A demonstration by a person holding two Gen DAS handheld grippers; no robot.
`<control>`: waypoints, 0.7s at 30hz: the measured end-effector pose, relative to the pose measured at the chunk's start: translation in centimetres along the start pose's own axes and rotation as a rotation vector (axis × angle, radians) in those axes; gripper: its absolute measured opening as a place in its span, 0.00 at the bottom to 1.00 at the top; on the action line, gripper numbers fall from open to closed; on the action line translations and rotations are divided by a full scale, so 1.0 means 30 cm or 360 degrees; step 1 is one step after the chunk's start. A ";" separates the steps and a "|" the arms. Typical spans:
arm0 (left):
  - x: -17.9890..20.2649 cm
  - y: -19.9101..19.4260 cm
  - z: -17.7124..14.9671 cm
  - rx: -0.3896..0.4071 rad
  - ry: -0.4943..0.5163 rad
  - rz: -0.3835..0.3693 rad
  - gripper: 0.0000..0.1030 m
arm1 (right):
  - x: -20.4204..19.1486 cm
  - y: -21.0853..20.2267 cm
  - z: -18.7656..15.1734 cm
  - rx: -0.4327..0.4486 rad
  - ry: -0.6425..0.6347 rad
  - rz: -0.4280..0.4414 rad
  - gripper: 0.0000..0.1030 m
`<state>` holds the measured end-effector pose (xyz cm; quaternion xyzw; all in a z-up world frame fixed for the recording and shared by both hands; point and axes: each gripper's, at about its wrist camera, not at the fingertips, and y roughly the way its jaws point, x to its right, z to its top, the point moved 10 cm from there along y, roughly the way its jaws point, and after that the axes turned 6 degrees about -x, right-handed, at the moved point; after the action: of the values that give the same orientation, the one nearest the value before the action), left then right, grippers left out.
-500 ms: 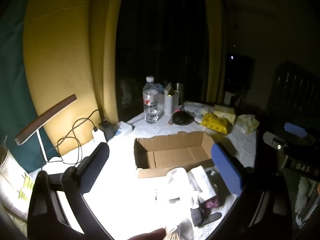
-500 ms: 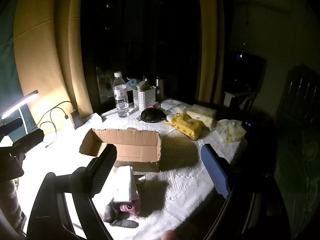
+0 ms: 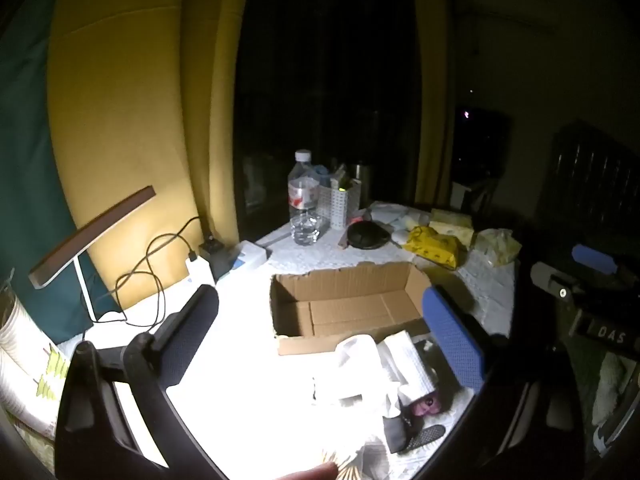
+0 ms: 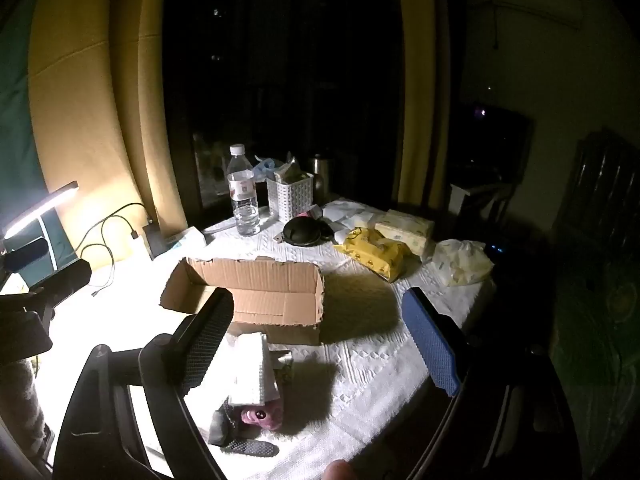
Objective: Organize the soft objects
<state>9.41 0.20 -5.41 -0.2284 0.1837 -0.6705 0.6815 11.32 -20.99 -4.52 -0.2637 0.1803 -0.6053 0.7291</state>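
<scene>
Soft pile (image 4: 256, 364) (folded white cloth atop, pink bit under) on tablecloth (image 4: 360, 360), just this side of open cardboard box (image 4: 256, 296), touching its near wall. Cloth's long axis runs toward box. Sits low-left in right gripper (image 4: 320, 336) view, by its dark finger; low-right in left gripper (image 3: 320, 336) view, nr blue finger. Between both tongs, neither clearly nearer. Both spread wide, nothing held. Next prob: dip down, grab across short side.
</scene>
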 end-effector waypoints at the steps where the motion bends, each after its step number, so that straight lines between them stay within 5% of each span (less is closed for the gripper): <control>1: 0.000 -0.002 0.001 0.0001 -0.0002 0.0001 1.00 | 0.000 0.000 0.000 0.0000 -0.0001 0.0000 0.87; 21: -0.013 -0.006 0.002 0.0010 -0.0002 0.0011 1.00 | -0.007 0.011 -0.001 -0.0005 -0.0001 0.0002 0.87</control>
<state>9.30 0.59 -5.28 -0.2260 0.1820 -0.6686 0.6847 11.51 -20.73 -4.76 -0.2651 0.1812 -0.6045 0.7290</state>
